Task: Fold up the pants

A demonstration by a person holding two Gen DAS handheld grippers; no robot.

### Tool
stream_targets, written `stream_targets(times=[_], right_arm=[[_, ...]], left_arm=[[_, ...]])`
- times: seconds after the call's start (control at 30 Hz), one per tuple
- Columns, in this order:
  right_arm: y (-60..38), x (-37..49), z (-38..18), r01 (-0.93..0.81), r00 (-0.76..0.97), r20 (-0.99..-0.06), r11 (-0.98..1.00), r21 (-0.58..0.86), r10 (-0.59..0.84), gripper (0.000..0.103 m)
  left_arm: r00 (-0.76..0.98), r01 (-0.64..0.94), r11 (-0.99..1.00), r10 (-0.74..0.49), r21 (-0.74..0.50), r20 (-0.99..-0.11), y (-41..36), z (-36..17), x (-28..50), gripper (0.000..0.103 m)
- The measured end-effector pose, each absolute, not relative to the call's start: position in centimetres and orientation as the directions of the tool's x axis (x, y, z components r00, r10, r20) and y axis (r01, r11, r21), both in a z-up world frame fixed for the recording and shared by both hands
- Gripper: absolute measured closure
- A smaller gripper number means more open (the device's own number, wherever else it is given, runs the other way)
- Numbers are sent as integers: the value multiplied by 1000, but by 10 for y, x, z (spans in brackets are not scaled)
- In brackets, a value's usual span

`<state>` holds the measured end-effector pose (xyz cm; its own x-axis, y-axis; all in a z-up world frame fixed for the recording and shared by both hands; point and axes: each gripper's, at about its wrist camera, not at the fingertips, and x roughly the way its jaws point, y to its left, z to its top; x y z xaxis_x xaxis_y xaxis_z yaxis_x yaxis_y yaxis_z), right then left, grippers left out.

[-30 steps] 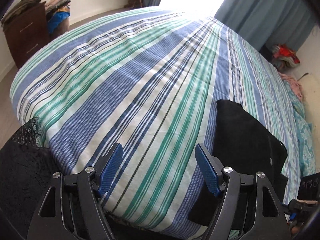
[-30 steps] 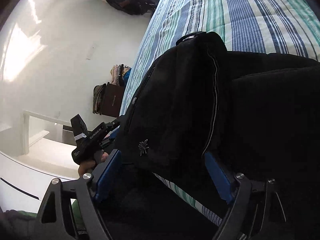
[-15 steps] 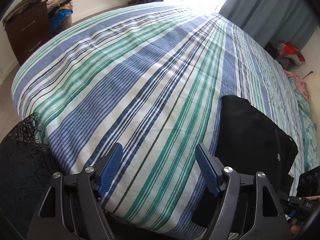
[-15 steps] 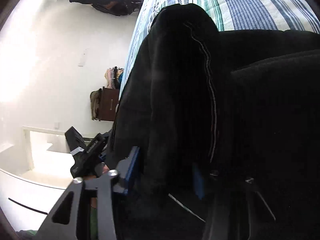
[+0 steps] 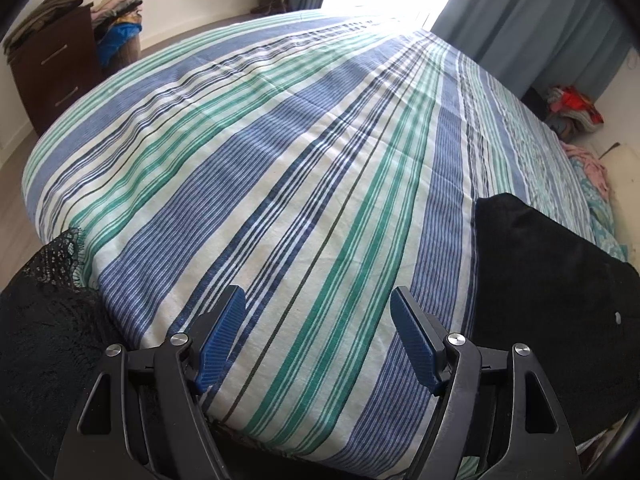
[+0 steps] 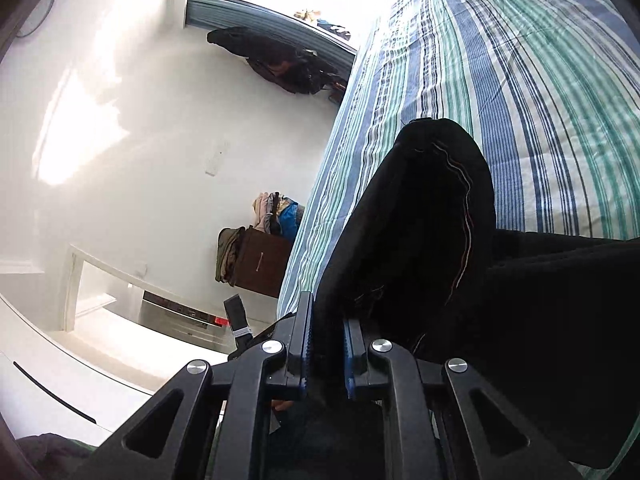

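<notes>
Black pants [image 6: 420, 232] lie at the near edge of a striped bed [image 5: 300, 140]. In the right wrist view my right gripper [image 6: 326, 340] is shut on a fold of the pants, which rises in a hump ahead of the blue pads. In the left wrist view the pants [image 5: 552, 300] show as a dark mass at the lower right. My left gripper [image 5: 318, 340] is open and empty, over the bedspread to the left of the pants, touching nothing.
A black lace garment [image 5: 44, 300] hangs at the bed's lower left corner. A brown dresser [image 5: 52, 68] with piled clothes stands at the far left. Blue curtains [image 5: 540, 20] and a clothes heap [image 5: 572, 108] are at the far right.
My right gripper has closed from wide open onto the pants fold and lifted it. My left gripper has stayed open and the left wrist view has shifted slightly.
</notes>
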<state>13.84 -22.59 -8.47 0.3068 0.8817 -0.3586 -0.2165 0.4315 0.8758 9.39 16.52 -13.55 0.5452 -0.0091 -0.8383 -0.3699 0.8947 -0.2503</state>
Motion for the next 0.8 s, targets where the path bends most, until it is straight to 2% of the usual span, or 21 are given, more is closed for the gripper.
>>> stream_targets(times=[0.23,0.33,0.6,0.8], right_arm=[[-315,119,-83,-177,369,-402,488,855,838,90],[-346,106,-100,-132,382,-467,548,826,797,89],[-395,88,-185,43,365,-596,627,778,715,91],[-381,89,-175,-1,355,-669,716,698,653,89]], left_arm=[[565,-313,919,-22,-240,-825,147,-127,93,27],[576,-260,940,-33,-221,-817,129,-122,92,27],[589,22,996,-83,-87,-804,36,-112,84,27],[603,199,979,-80,53,-794,-22,-113,77,27]])
